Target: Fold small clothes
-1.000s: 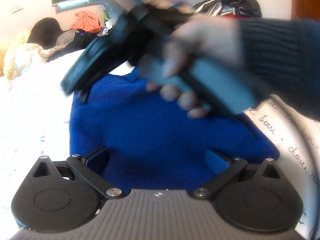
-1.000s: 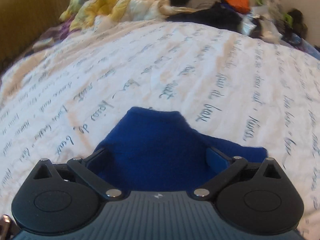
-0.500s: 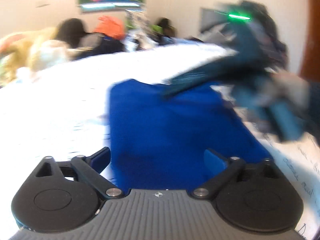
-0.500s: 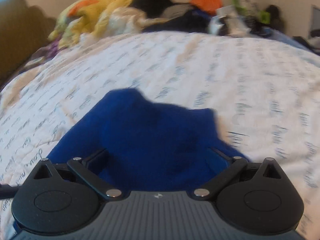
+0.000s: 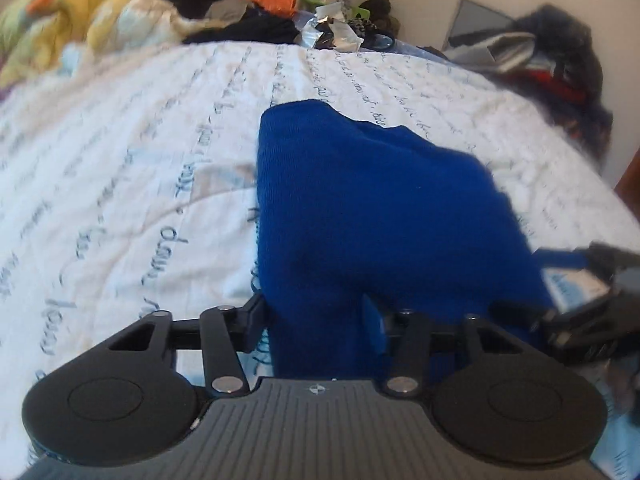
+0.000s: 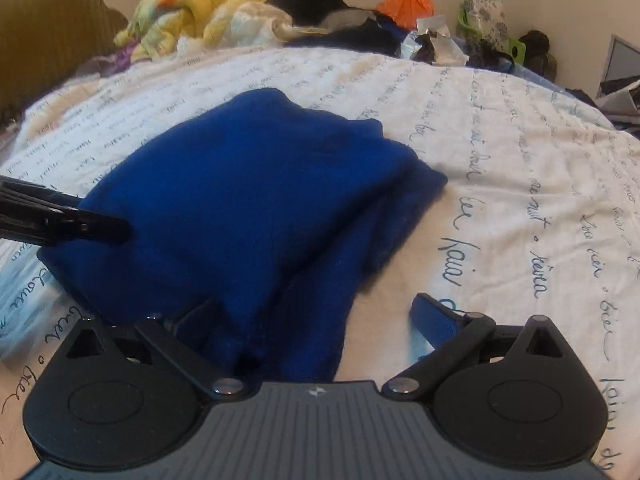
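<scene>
Left wrist: blue garment (image 5: 360,216) bunched between the closing left gripper (image 5: 320,320) jaws.

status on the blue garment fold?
Done: blue knit garment lies folded over itself on the script-print bedspread. In hand: left hand-held gripper has just been closing on its near edge; right hand-held gripper is open beside it. Left: probably another fold, then squaring up.

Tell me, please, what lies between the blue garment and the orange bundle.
From the garment: printed bedspread, then dark clothes before the bundle; the right wrist view shows it.
</scene>
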`<state>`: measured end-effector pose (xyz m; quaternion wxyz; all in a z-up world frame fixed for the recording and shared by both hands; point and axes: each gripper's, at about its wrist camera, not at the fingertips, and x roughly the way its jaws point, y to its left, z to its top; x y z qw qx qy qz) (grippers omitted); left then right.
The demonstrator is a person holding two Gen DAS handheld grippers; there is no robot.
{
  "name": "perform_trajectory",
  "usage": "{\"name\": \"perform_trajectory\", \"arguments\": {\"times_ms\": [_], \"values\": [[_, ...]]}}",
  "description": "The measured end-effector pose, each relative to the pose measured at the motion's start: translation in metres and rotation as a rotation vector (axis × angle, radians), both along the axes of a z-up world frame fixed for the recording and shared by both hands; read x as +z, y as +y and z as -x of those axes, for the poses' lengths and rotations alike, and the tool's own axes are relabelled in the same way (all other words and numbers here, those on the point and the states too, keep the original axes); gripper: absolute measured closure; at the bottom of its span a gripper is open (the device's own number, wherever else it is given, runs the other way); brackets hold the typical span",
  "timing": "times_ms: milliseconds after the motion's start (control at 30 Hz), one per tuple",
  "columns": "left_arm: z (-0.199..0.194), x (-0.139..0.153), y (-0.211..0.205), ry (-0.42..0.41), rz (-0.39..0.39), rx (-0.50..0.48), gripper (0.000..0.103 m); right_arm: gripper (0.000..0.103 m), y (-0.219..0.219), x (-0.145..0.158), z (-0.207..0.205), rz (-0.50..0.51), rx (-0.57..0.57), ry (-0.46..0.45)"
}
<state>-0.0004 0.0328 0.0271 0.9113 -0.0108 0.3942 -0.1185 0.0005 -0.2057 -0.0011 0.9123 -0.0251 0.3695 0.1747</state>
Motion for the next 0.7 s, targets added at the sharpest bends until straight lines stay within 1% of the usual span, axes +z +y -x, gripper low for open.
{"name": "perform_trajectory", "arguments": {"times_ms": [33,100,133,167,200,233,267,300,333,367,433,467,533,600,633,667,700], "values": [[-0.001,0.000,-0.001,0.002,-0.010,-0.001,0.050,0.000,-0.005,0.001,-0.001,0.000,-0.012,-0.002],[0.007,0.005,0.002,0.015,-0.017,0.014,0.050,0.000,-0.010,0.008,-0.002,-0.008,-0.043,0.038],[0.016,0.010,0.006,0.010,-0.013,0.025,0.050,0.000,-0.014,0.012,-0.001,-0.017,-0.083,0.064],[0.023,0.013,0.008,-0.003,-0.012,0.036,0.043,0.000,-0.015,0.018,0.004,-0.027,-0.111,0.068],[0.032,0.018,0.010,-0.019,-0.006,0.043,0.037,0.000,-0.017,0.025,0.011,-0.052,-0.116,0.043],[0.035,0.021,0.011,-0.028,0.014,0.047,0.024,0.000,-0.017,0.032,0.020,-0.081,-0.107,0.008],[0.039,0.022,0.011,-0.031,0.043,0.050,0.014,0.000,-0.016,0.040,0.025,-0.111,-0.096,-0.023],[0.040,0.022,0.010,-0.022,0.075,0.047,0.012,0.000,-0.014,0.046,0.028,-0.141,-0.085,-0.042],[0.036,0.020,0.009,0.007,0.101,0.042,0.013,0.000,-0.012,0.050,0.025,-0.183,-0.065,-0.037],[0.031,0.016,0.008,0.043,0.120,0.044,0.016,0.000,-0.012,0.051,0.017,-0.228,-0.053,-0.002],[0.020,0.006,0.012,0.115,0.189,0.066,0.026,0.000,-0.017,0.044,-0.004,-0.299,-0.078,0.084],[0.020,0.008,0.015,0.103,0.206,0.079,0.025,0.000,-0.021,0.040,-0.016,-0.317,-0.102,0.126],[0.009,0.006,0.018,0.129,0.241,0.095,0.025,0.000,-0.030,0.031,-0.034,-0.344,-0.151,0.181],[-0.003,0.006,0.022,0.144,0.271,0.106,0.025,0.000,-0.036,0.024,-0.053,-0.364,-0.164,0.206],[-0.010,0.006,0.022,0.143,0.268,0.110,0.024,0.000,-0.036,0.019,-0.061,-0.353,-0.188,0.215],[-0.019,0.005,0.021,0.141,0.257,0.117,0.024,0.000,-0.037,0.018,-0.068,-0.354,-0.199,0.198],[-0.026,0.005,0.019,0.138,0.248,0.119,0.023,0.000,-0.037,0.017,-0.077,-0.359,-0.210,0.199]]}}
